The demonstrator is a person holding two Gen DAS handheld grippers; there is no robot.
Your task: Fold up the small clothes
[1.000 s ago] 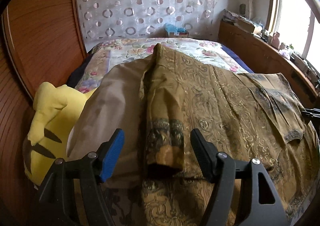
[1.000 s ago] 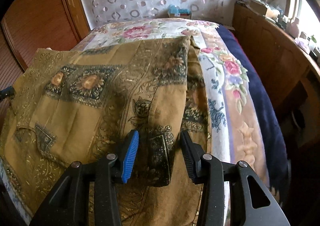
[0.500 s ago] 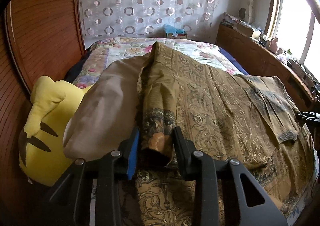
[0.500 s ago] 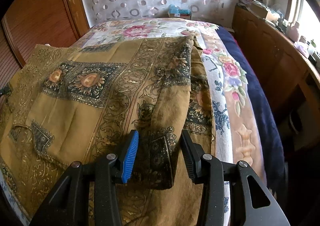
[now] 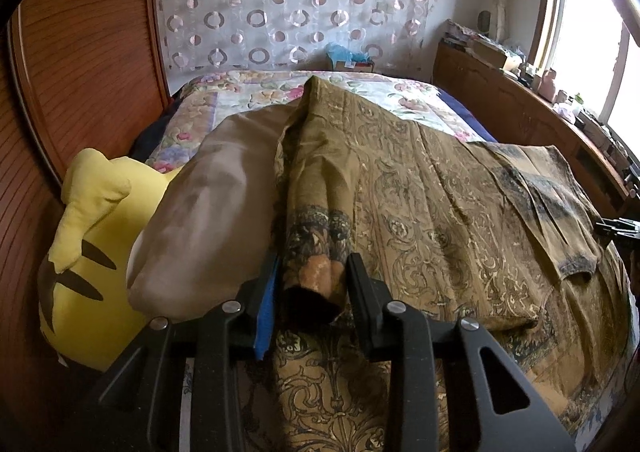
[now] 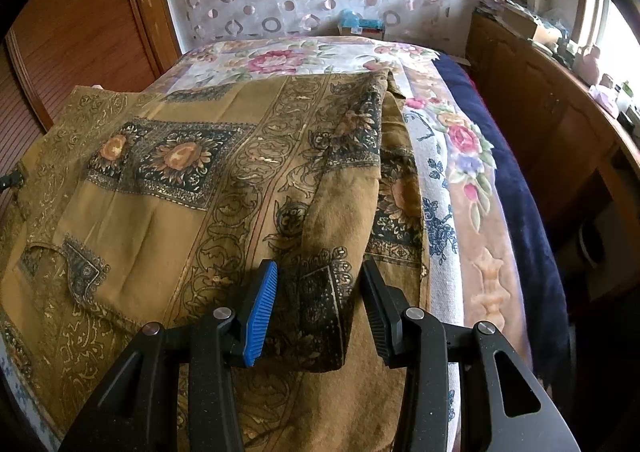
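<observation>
Between the fingers of the left gripper [image 5: 312, 292] sits a bunched sleeve cuff [image 5: 316, 280] of the brown patterned garment [image 5: 420, 212], and the jaws are pressed in against it from both sides, a firm pinch by the look of it. Over on the other side, the right gripper [image 6: 318, 292] straddles the opposite cuff [image 6: 320, 292], but its jaws stand spread, with the blue pad [image 6: 260, 312] and the black finger on either side of the fabric and a visible gap at each, so that side looks not yet grasped. Both tongs sit at the sleeve ends, presumably to lift the two sleeves together and fold them in across the body. Spread flat, the garment lies across the floral bedspread [image 6: 452, 180], with a beige pillow [image 5: 208, 220] and a yellow plush toy [image 5: 84, 236] crowding its left edge beside the wooden wall panel [image 5: 80, 64].
</observation>
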